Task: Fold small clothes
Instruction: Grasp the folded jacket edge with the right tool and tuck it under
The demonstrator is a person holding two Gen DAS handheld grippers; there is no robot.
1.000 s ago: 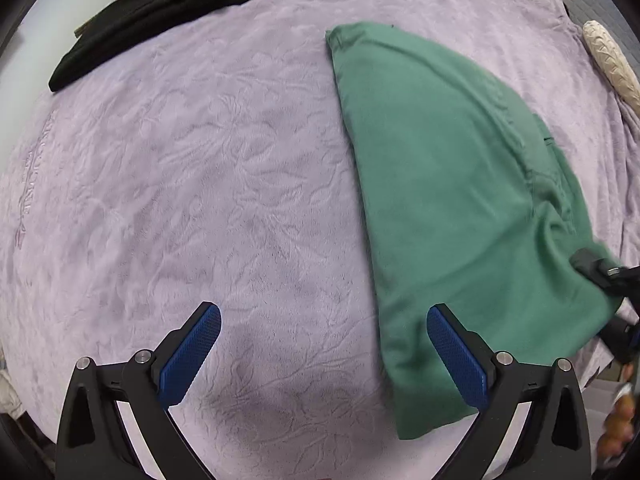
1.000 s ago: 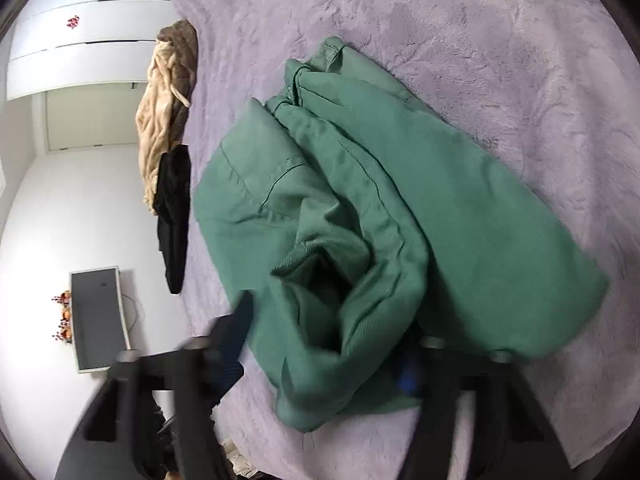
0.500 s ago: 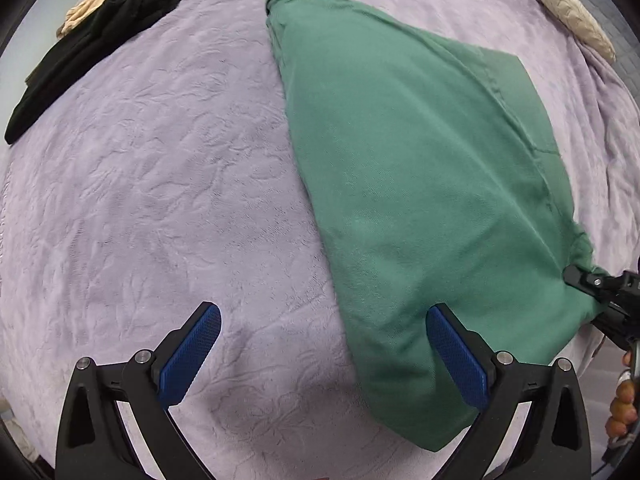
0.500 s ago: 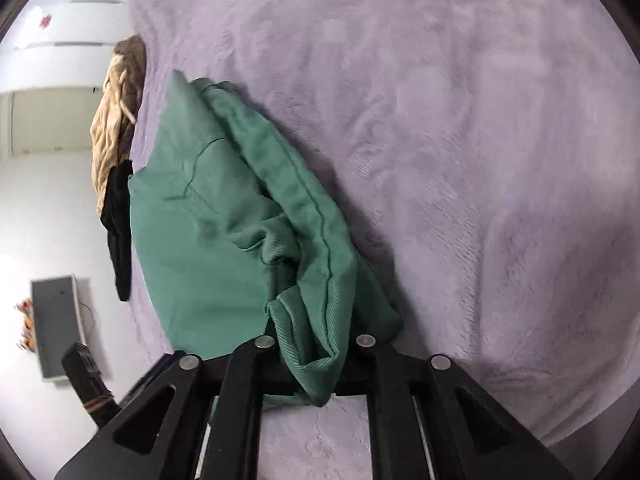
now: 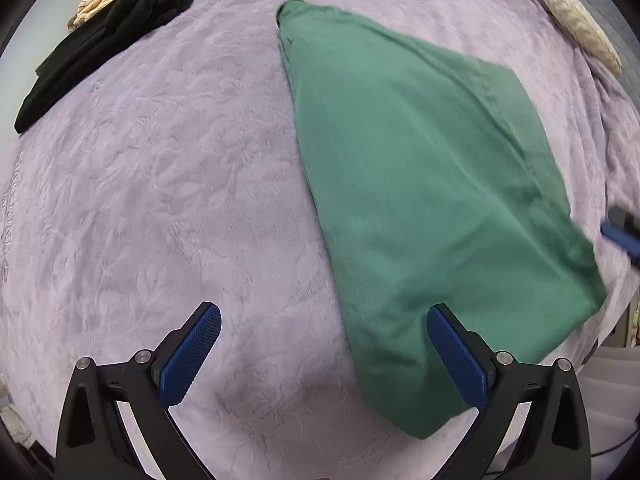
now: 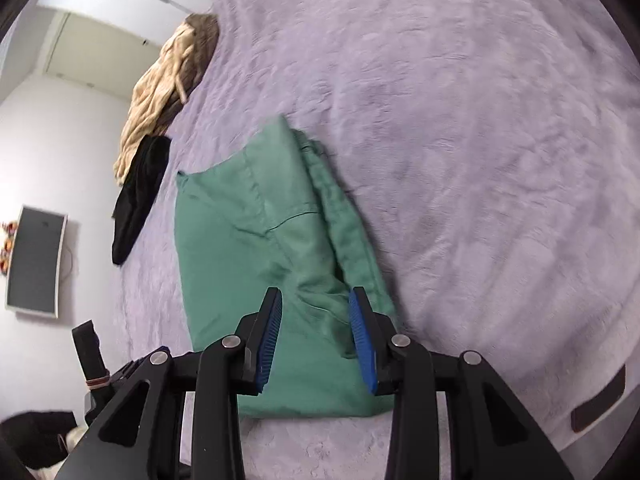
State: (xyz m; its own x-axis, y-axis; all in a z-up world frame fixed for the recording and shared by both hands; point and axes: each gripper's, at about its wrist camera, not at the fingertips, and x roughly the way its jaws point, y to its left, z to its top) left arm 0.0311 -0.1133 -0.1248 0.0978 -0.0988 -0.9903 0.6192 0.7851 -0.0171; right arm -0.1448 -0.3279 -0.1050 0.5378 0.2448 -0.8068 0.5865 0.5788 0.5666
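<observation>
Two hand-held grippers, both empty: left hand-held gripper point(image 5: 324, 354) wide open above the bed point(image 5: 168, 184); right hand-held gripper point(image 6: 316, 336) has just been opening, part open, nothing pinched. Green garment point(image 5: 424, 200) lies flat, long axis running away from both; its near end is under the right one, which looks closer.

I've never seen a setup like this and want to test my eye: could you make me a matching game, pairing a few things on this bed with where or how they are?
Things:
1. green cotton garment
2. black cloth garment
3. beige crumpled cloth
4. right tongs

States:
A. open, above the green fabric
B. folded flat on the mauve blanket
C. bunched at the bed's far edge, beside the black one
D. a dark strip near the bed's edge

Pairs: 1-B, 2-D, 3-C, 4-A
</observation>
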